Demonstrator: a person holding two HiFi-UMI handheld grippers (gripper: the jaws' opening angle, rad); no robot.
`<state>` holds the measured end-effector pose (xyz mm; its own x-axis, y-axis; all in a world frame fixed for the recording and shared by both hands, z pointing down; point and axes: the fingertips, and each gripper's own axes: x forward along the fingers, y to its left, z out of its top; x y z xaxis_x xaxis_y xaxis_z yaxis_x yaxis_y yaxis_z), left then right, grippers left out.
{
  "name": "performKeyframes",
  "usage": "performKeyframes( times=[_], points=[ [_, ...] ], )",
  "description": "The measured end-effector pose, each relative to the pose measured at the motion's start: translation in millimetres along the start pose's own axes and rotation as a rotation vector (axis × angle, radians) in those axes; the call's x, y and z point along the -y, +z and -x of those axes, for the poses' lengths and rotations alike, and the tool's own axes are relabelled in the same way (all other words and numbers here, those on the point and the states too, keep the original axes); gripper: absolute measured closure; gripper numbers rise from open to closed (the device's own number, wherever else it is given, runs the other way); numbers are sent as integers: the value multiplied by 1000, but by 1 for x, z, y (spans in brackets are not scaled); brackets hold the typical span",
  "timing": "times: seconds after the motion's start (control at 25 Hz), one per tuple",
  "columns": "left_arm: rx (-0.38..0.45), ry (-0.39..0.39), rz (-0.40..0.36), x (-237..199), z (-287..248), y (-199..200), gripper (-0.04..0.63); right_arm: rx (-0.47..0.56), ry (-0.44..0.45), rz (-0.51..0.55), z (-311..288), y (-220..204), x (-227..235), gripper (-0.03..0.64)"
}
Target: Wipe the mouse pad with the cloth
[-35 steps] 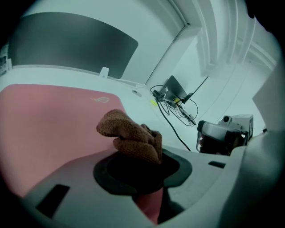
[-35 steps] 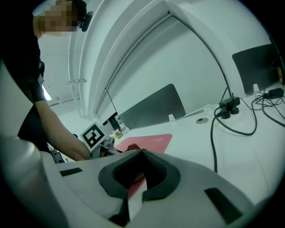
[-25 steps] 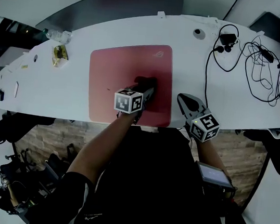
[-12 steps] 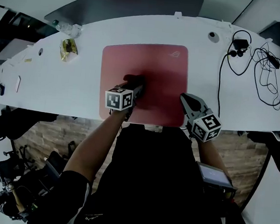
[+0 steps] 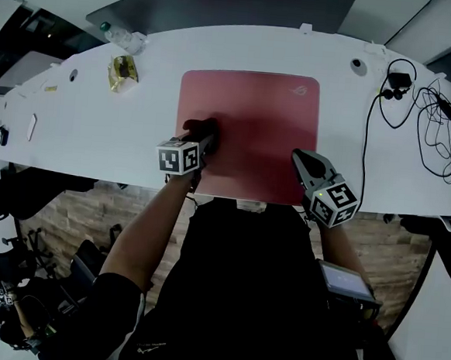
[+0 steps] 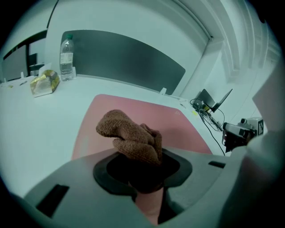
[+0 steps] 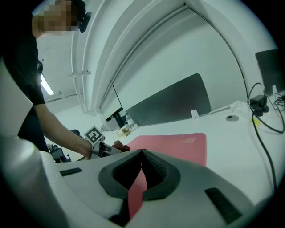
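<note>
Brown cloth (image 6: 131,136) in left gripper (image 5: 204,139), arm (image 5: 147,231) stretched over mouse pad (image 5: 266,109)

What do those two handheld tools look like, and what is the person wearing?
Left tool and right tool are grey with dark jaws, each carrying a white cube of black square markers. The person wears a black short-sleeved top.

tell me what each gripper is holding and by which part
Left gripper: the cloth, pinched by its near bunched end, the rest sticking out over the pad. Right gripper: nothing, jaws shut.
</note>
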<state>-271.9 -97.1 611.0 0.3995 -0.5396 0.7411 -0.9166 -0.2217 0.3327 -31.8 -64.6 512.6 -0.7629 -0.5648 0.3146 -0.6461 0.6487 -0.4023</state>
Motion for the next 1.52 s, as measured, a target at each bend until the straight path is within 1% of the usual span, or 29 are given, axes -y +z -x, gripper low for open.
performKeyframes(
  times=[0.16, 0.6, 0.92, 1.04, 1.16, 1.28, 1.52],
  points=[
    [2, 28, -1, -23, 11, -1, 462, -3, 0, 3, -6, 0, -6, 592],
    [16, 103, 32, -84, 42, -6, 462, 0, -16, 7, -20, 6, -15, 592],
    [23, 162, 81, -120, 56, -4, 462, -1, -30, 5, -33, 6, -20, 592],
    [38, 157, 110, -130, 61, 5, 462, 1, -37, 3, -38, 7, -20, 592],
    [57, 148, 88, -136, 61, 22, 462, 3, -51, -3, -41, 9, -17, 592],
    [65, 162, 49, -145, 56, 41, 462, 2, -61, -5, -43, 10, -15, 592],
    [28, 179, 12, -144, 33, 49, 460, -1, -80, -10, -42, 14, -11, 592]
  ],
)
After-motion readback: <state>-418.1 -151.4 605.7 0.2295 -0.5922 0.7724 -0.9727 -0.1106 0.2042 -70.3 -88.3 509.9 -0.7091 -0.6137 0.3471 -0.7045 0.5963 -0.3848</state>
